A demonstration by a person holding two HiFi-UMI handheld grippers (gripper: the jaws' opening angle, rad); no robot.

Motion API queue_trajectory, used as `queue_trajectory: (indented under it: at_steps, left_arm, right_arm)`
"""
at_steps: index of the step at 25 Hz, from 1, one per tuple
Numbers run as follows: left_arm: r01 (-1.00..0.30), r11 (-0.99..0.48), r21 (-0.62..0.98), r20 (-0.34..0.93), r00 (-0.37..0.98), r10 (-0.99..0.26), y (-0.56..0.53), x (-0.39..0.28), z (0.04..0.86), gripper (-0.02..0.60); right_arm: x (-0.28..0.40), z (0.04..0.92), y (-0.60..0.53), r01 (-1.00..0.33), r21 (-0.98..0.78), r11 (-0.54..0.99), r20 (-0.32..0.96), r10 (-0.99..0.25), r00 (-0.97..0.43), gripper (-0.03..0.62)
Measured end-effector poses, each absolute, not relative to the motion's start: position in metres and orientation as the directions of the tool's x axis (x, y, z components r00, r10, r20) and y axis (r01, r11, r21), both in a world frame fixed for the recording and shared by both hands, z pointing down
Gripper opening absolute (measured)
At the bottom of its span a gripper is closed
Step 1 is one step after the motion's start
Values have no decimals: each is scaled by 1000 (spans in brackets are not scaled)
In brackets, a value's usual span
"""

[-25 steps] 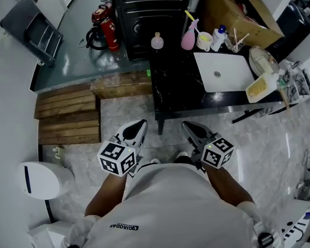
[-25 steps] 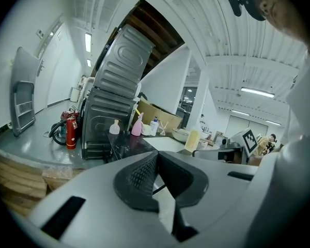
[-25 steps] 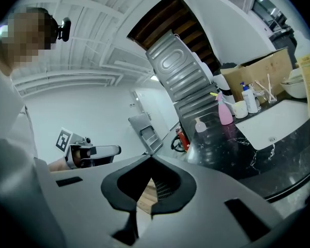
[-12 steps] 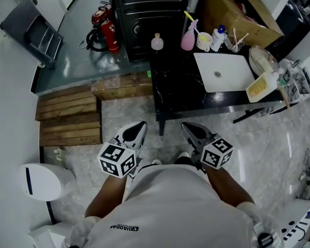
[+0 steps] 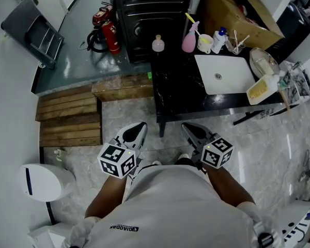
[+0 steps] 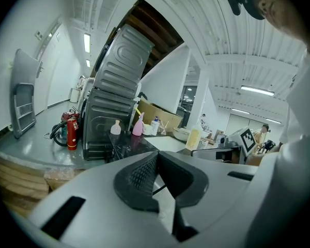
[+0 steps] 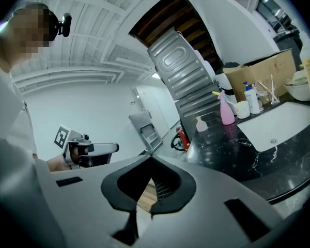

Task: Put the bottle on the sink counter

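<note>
The black sink counter [image 5: 178, 92] with its white basin [image 5: 222, 72] lies ahead of me. A small round pink bottle [image 5: 158, 42] stands at its far left corner. Beside it are a pink spray bottle [image 5: 189, 37] and a blue-capped bottle [image 5: 218, 37]. A yellow bottle [image 5: 262, 87] lies right of the basin. My left gripper [image 5: 139, 125] and right gripper [image 5: 186, 127] hang over the floor near my body, short of the counter. Both are shut and hold nothing. The left gripper [image 6: 155, 154] faces the small bottle [image 6: 116, 127]. The right gripper [image 7: 151, 161] sees the small bottle [image 7: 200, 124] too.
A black appliance [image 5: 150, 14] and a cardboard box [image 5: 237, 12] stand behind the counter. A red fire extinguisher [image 5: 110, 34] sits on the grey platform at the left. Wooden pallets [image 5: 70, 115] and a white bin [image 5: 39, 180] are on the floor to my left.
</note>
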State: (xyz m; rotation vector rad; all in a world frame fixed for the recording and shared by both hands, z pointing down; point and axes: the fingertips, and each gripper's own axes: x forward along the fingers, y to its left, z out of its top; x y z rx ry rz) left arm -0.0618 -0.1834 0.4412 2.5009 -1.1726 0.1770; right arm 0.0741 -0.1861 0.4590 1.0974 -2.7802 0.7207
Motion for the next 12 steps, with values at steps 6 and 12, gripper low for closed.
queue_trajectory:
  at_steps: [6, 12]
  left_arm:
    - [-762, -586, 276, 262, 646, -717, -187, -63, 437, 15]
    - [-762, -586, 277, 259, 646, -718, -188, -63, 437, 15]
  right_arm:
    - [73, 456, -189, -660, -400, 636, 234, -626, -744, 40]
    - [73, 456, -190, -660, -398, 637, 232, -626, -745, 40]
